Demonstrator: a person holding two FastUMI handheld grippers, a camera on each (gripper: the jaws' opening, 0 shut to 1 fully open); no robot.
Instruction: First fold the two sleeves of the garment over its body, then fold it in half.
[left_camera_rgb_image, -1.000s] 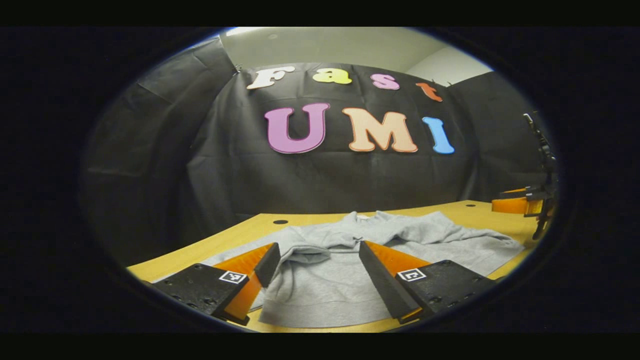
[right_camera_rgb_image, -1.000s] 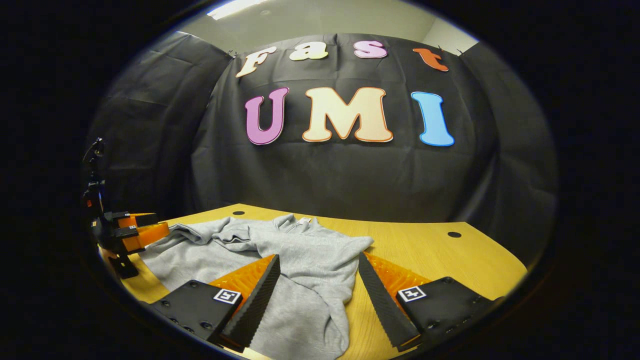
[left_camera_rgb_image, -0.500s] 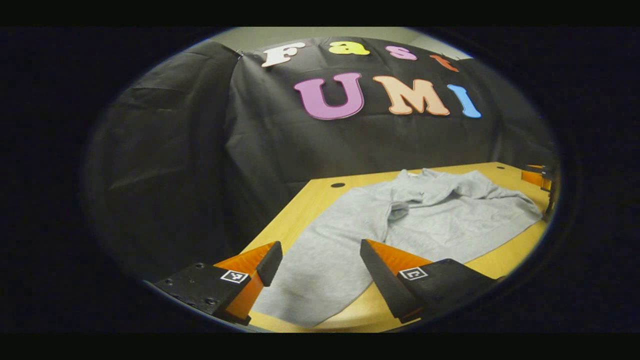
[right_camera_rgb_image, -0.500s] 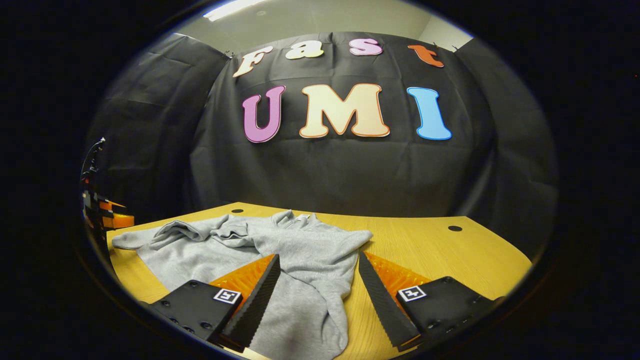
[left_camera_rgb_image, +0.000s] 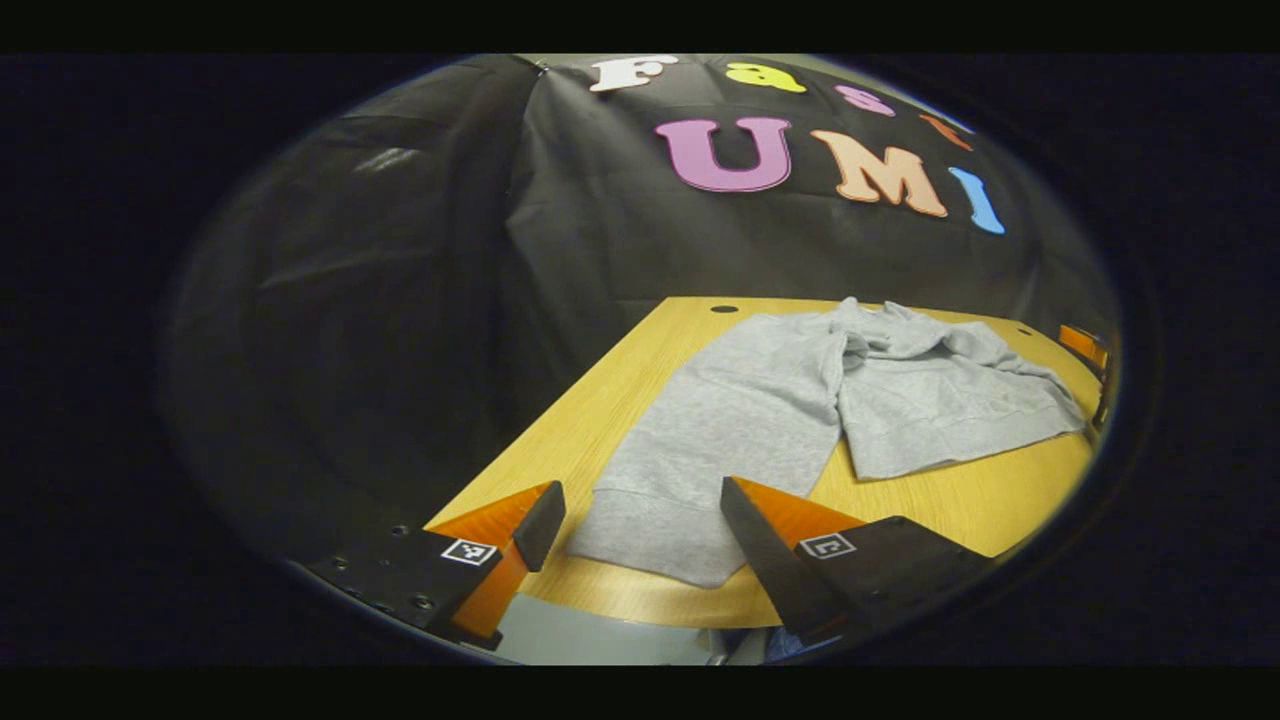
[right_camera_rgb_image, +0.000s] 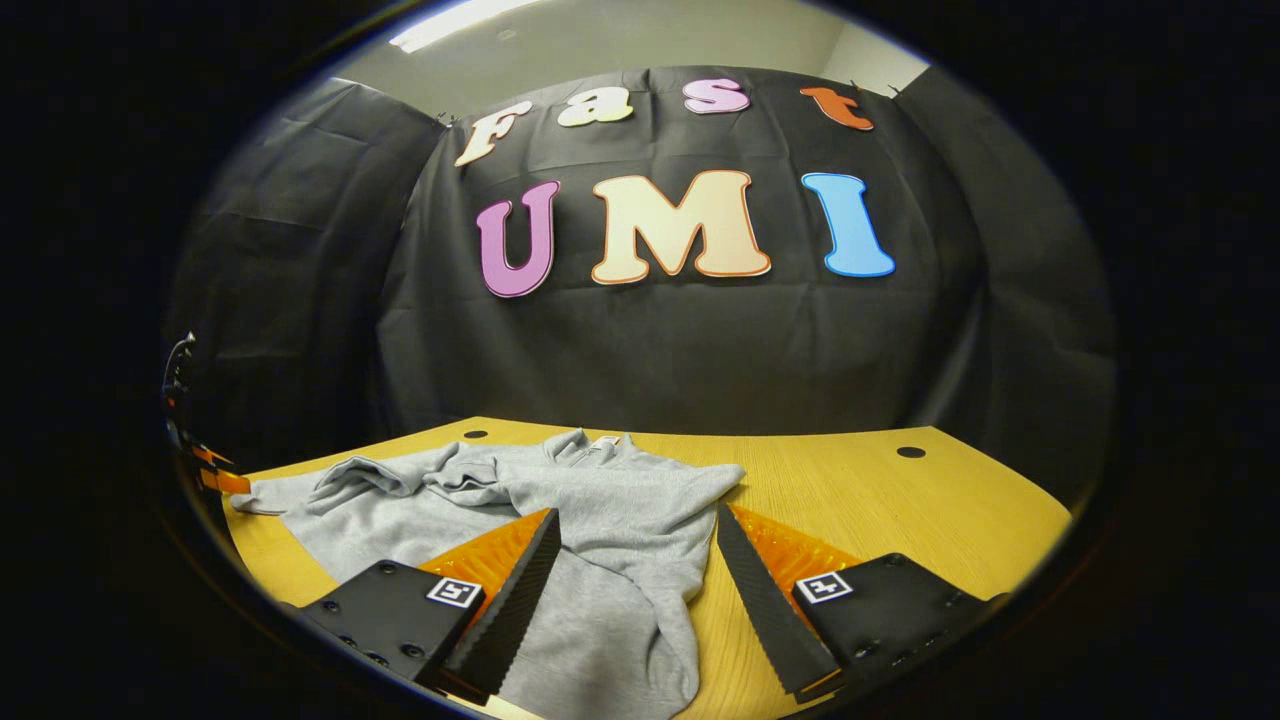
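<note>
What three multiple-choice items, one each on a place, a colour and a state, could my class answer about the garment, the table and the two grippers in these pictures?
1. Where does the grey fleece sweatshirt lie?
A. On the yellow wooden table
B. On the floor
C. Hung on the booth wall

2. What colour is the sweatshirt?
A. Navy blue
B. Light grey
C. Red

3. How do the jaws of the left gripper and the right gripper stand?
A. Both open, holding nothing
B. Both shut on a sleeve
C. Left shut, right open

Answers:
1. A, since both views show the cloth spread on the tabletop.
2. B, since the fabric is pale grey throughout.
3. A, since in each gripper's own view its fingers stand wide apart with the sweatshirt lying between them ungripped.
</note>
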